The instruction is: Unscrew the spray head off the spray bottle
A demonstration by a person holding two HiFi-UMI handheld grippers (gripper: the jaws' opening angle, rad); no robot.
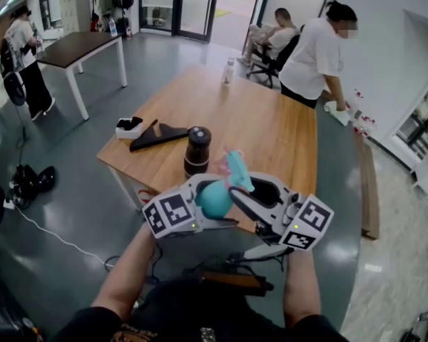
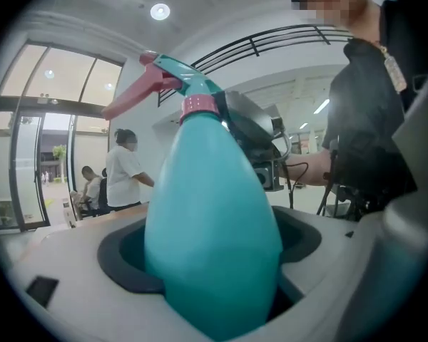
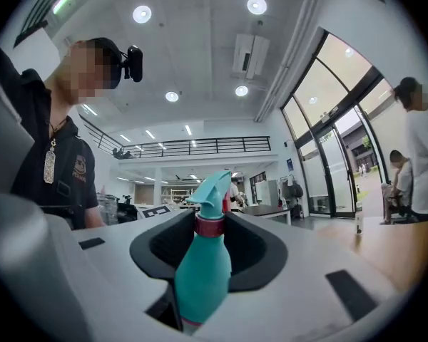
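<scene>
Held in the air off the near edge of the counter (image 1: 271, 120), toward its near right corner, with only floor beneath: the teal spray bottle (image 1: 215, 199). Tilted, spray head (image 1: 237, 168) uppermost and leaning away toward the counter, base down toward the person. Head seemingly seated on the neck behind the pink collar (image 3: 208, 224), so not yet unscrewed.

Clamped round the fat belly by the left gripper (image 2: 212, 234), jaws pressed to both sides of the body. Taken higher up by the right gripper (image 3: 210, 228), jaws drawn in on the bottle at about the neck, just under the collar. Hard to say how firmly.

Seen from either gripper standing up through the gap between the jaws, so with the long axis across both pairs, not along them. Head above and just past the right jaws; well above the left ones.

Judged from this: right side nearer the head, left well set to brace the body. Probably calls for a right-hand hold on the collar or head, then a turn about the bottle's own axis.
</scene>
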